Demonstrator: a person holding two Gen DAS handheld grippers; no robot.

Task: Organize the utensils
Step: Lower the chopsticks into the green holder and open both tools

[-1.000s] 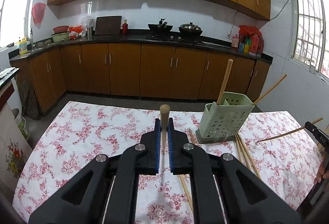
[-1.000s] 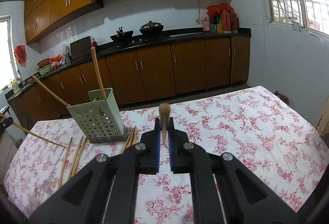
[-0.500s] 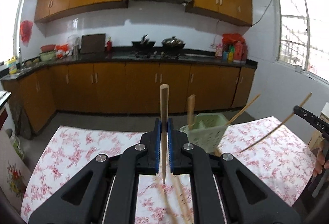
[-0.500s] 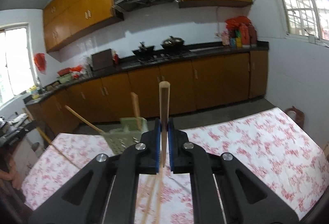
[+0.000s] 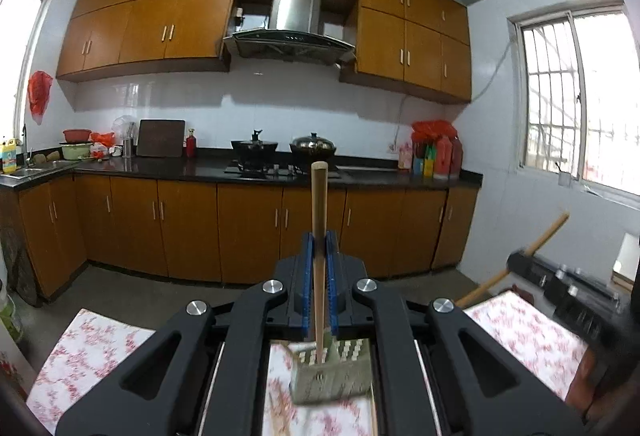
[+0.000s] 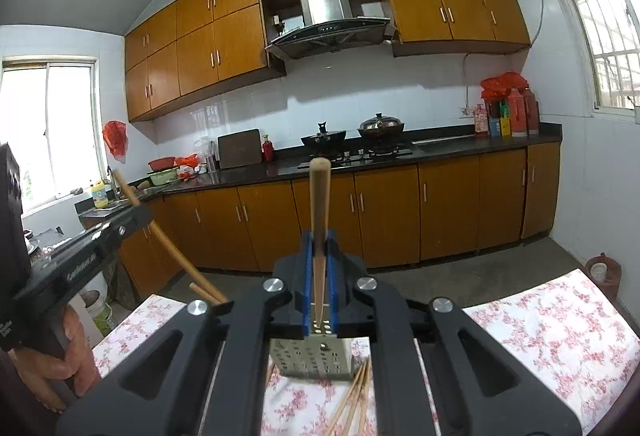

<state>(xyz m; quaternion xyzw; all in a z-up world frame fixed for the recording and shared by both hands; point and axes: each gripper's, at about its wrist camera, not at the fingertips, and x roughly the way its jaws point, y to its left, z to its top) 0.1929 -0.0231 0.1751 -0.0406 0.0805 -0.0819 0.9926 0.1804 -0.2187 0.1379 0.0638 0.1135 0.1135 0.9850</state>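
Chopsticks: loose bundle (image 6: 354, 402) lies on the floral-cloth bench (image 6: 560, 328), beside the green perforated holder (image 6: 310, 358). Left tongs (image 5: 319, 256) clamp one upright chopstick (image 5: 319, 203) above the holder; right tongs (image 6: 319, 256) clamp another (image 6: 319, 195).

A green perforated plastic utensil holder (image 6: 310, 358) stands on the floral-clothed table (image 6: 552, 324), at six o'clock under both held wooden chopsticks (image 5: 319, 236). Loose wooden chopsticks (image 6: 354, 394) lie on the cloth at its five o'clock, seemingly touching its base. Behind the table at twelve o'clock runs the dark kitchen counter (image 5: 168, 169), two lidded black pots (image 5: 312, 145) on its hob.
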